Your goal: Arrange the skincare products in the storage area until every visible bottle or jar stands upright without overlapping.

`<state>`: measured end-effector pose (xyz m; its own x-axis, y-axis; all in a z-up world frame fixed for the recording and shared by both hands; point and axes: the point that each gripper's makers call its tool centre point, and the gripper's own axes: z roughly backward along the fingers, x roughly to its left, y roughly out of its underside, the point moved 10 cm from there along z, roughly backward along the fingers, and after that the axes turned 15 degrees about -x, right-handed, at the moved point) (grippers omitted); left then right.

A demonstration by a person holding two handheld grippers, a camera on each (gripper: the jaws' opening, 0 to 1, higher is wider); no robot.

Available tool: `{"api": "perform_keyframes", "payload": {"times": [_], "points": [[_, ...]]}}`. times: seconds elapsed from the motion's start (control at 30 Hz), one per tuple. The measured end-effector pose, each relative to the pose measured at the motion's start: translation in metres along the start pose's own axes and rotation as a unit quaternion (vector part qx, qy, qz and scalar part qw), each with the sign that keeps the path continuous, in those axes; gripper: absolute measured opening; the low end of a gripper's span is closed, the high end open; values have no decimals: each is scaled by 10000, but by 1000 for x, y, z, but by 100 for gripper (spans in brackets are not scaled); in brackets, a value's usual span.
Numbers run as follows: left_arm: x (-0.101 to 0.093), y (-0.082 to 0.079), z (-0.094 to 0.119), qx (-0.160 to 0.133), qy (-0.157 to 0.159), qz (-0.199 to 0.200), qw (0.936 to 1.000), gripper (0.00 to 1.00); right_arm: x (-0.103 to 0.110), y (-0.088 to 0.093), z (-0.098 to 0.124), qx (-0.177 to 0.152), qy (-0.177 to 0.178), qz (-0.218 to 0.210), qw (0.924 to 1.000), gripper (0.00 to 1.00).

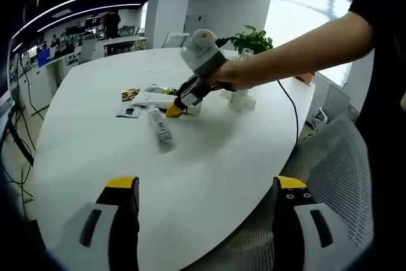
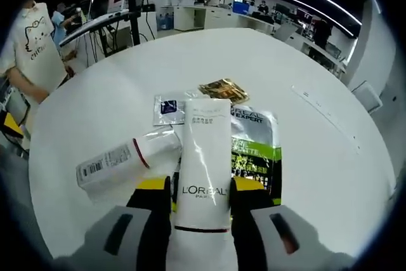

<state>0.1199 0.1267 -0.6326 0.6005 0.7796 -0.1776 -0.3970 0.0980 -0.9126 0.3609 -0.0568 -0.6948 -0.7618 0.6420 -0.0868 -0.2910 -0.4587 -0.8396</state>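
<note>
White L'Oréal squeeze tube lies flat between your right gripper's jaws, closed on its cap end, so lift slowly, tipping it upright clear of the clear bottle just left.

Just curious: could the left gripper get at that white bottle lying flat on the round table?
Probably yes: the white bottle lies on open table ahead of the open left gripper, the right gripper working just beside it.
</note>
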Motion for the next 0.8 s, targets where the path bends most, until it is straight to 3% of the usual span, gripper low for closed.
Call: {"api": "perform_keyframes", "payload": {"times": [0.07, 0.23, 0.8], "points": [[0, 0, 0, 5, -8, -3, 10000, 80, 0, -1, -1, 53, 56, 168, 9998, 32], [0, 0, 1, 0, -41, 16, 10000, 79, -2, -3, 1, 103, 99, 50, 9999, 31], [3, -4, 3, -216, -51, 130, 9997, 78, 11, -6, 46, -376, 156, -257, 9988, 29]]}}
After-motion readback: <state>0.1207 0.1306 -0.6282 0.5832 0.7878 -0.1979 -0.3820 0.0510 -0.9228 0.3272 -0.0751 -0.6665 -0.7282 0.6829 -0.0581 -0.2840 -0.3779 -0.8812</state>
